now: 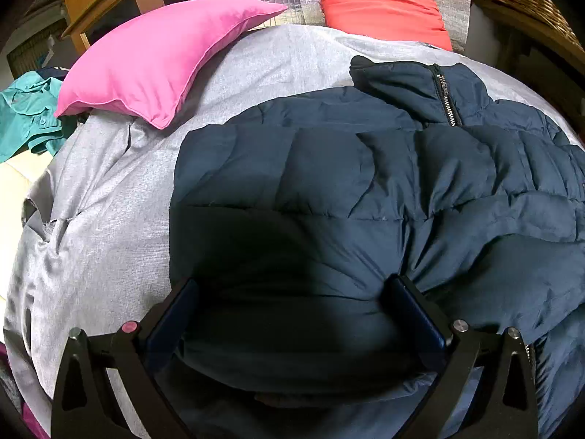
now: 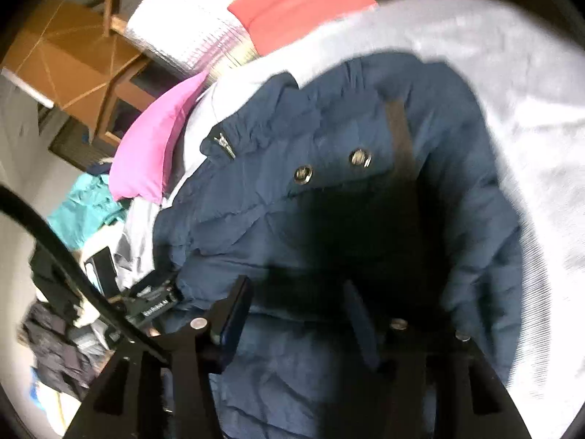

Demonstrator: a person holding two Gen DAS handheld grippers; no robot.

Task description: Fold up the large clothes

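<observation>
Navy puffer jacket (image 1: 365,183) lies on the grey bedsheet (image 1: 109,201), directly ahead of the left tongs (image 1: 292,292) — spread wide, fabric bulging between them, pink pillow (image 1: 153,58) beyond. Right wrist view: right tongs (image 2: 296,292) half-spread over the jacket's snap buttons (image 2: 303,173) — gripping nothing.

The right wrist view is motion-blurred throughout. The navy jacket (image 1: 365,190) runs off the right and lower edges of the left wrist view. At left centre, the pink pillow (image 1: 157,58) hides part of a teal garment (image 1: 22,124), itself cut by the frame's edge.
</observation>
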